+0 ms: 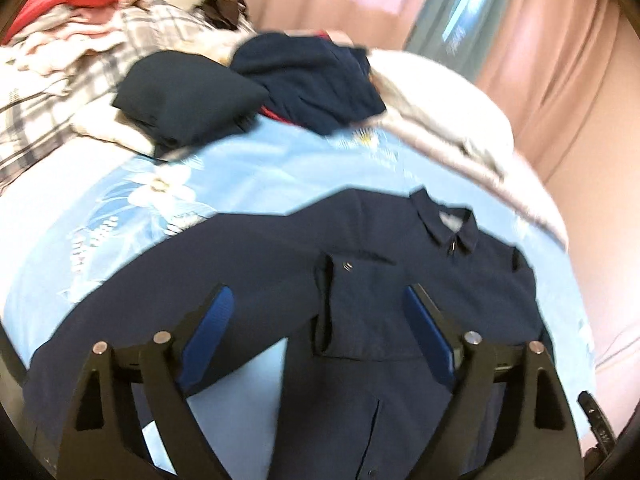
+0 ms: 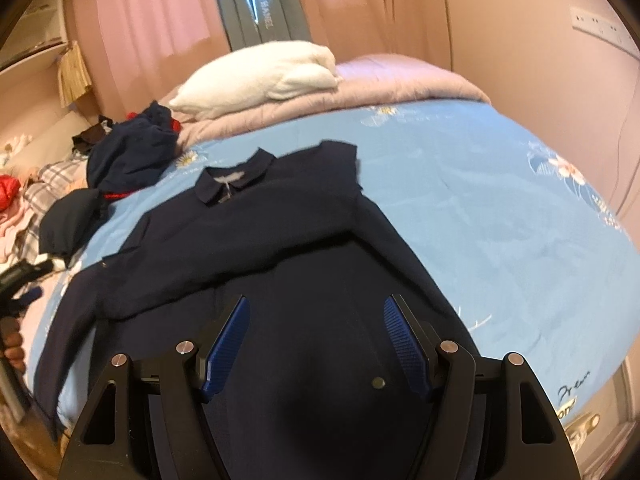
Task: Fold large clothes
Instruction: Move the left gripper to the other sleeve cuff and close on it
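A large navy collared shirt (image 1: 400,264) lies front up on the light blue floral bedsheet (image 1: 260,184), collar toward the pillows. One sleeve is folded across the chest, its cuff (image 1: 360,308) near the middle. The other sleeve (image 1: 160,288) stretches out to the left. My left gripper (image 1: 320,300) is open and empty above the folded cuff. In the right wrist view the same shirt (image 2: 280,216) spreads across the sheet (image 2: 480,200). My right gripper (image 2: 316,308) is open and empty above the shirt's lower body.
Folded and crumpled navy clothes (image 1: 248,92) lie beyond the shirt, also in the right wrist view (image 2: 128,156). A heap of plaid, pink and red laundry (image 1: 60,40) is at far left. A white pillow (image 2: 260,76) and pink quilt (image 2: 400,80) sit at the bed's head. Pink curtains stand behind.
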{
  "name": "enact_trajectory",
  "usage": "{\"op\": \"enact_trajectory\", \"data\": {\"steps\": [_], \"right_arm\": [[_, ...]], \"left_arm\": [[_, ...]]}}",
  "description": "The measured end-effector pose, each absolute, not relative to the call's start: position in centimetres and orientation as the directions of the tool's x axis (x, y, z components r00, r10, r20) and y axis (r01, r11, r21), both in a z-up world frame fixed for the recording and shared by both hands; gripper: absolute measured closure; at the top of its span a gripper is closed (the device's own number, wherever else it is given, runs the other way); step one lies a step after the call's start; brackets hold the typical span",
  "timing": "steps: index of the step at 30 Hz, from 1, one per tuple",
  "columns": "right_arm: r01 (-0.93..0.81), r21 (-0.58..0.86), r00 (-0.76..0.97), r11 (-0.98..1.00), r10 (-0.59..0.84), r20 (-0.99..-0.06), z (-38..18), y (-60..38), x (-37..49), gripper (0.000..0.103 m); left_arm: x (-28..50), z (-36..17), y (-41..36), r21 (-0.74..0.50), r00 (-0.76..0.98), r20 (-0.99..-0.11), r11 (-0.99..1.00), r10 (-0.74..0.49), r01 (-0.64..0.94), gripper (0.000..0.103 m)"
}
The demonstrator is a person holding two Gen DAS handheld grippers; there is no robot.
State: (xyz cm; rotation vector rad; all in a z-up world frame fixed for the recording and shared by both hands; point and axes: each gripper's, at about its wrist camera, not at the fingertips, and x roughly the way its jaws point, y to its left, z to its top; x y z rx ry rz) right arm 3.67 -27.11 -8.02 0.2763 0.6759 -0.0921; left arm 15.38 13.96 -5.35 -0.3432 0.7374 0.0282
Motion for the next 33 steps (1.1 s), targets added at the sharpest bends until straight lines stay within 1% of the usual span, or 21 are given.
{"op": "enact_trajectory", "data": {"steps": [2,7,9,11,16,21,25,30,33], "right_arm": [[0.155,0.222,0.788,0.963,0.015,-0.615,-7.4,-26.7,3.6,0.034],[0.118,0.216,0.804,0.969,0.034,-0.594,-6.6,-25.6,3.9,0.034],[0.105,0.217,0.807,0.97,0.044,-0.589,-6.3,-25.0,4.1,0.032],[0.087,0.222,0.811,0.971,0.06,-0.581,-6.1,-24.4,4.6,0.027],[0.041,0.224,0.816,0.974,0.097,-0.571,-5.7,-22.7,5.5,0.024],[-0.009,0.224,0.808,0.975,0.139,-0.573,-5.6,-20.8,6.3,0.023],[-0.043,0.207,0.783,0.977,0.162,-0.6,-6.4,-19.2,6.8,0.023],[-0.066,0.193,0.764,0.979,0.174,-0.622,-6.8,-18.1,7.0,0.023],[-0.068,0.185,0.76,0.98,0.171,-0.627,-6.9,-17.8,7.0,0.023]], "left_arm": [[13.6,-4.7,15.8,-0.299,0.76,-0.648,0.935,-0.052,-0.191,0.009],[10.1,-5.6,20.6,-0.276,0.748,-0.659,0.898,0.084,-0.344,0.008],[8.9,-6.2,22.4,-0.291,0.737,-0.666,0.87,0.116,-0.399,0.008],[7.2,-7.1,24.7,-0.317,0.723,-0.675,0.827,0.147,-0.464,0.008],[3.6,-10.0,28.7,-0.348,0.675,-0.71,0.734,0.201,-0.584,0.008],[0.9,-13.9,31.0,-0.377,0.629,-0.757,0.666,0.179,-0.644,0.008],[-0.1,-16.9,32.4,-0.387,0.588,-0.793,0.614,0.158,-0.688,0.008],[-0.9,-19.9,33.3,-0.462,0.594,-0.801,0.553,0.075,-0.694,0.008],[-0.9,-20.9,33.3,-0.499,0.611,-0.791,0.539,0.036,-0.678,0.008]]}}
